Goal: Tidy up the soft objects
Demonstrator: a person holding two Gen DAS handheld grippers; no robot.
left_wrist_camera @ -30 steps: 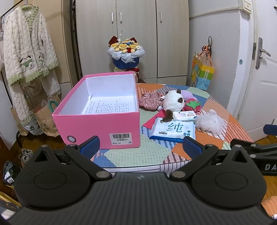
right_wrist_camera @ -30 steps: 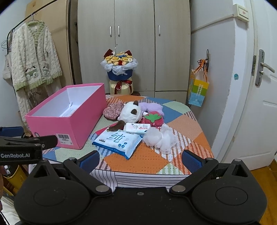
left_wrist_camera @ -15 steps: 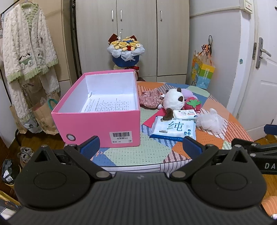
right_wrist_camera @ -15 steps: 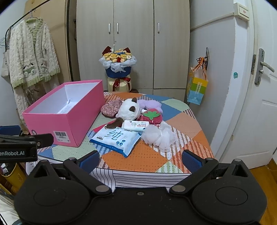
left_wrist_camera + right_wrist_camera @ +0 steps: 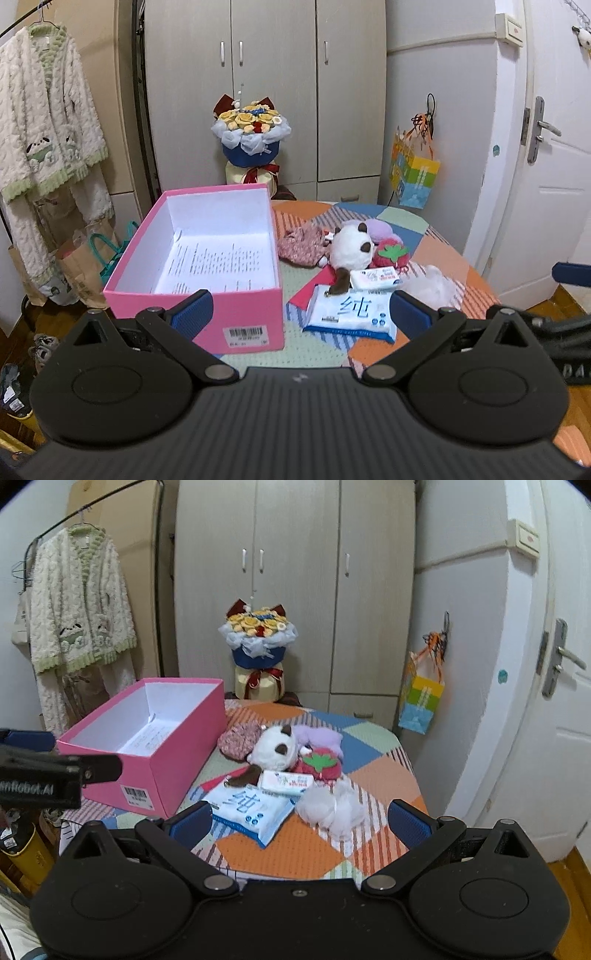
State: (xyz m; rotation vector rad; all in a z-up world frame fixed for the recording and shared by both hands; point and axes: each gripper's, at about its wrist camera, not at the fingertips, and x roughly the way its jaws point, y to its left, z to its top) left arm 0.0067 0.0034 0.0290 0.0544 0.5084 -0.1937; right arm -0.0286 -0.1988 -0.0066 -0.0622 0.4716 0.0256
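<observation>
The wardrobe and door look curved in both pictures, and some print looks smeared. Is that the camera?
Likely, yes. Left wrist view: the door edge bows, typical of a fisheye lens, and the printed sheet inside the pink box is smeared. Right wrist view: the wardrobe leans, the corners go dark, and lighting is soft and even.

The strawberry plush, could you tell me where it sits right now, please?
In both wrist views the strawberry plush lies on the table, right of the pink box, tucked against the panda plush with the small wipes pack just in front.
</observation>
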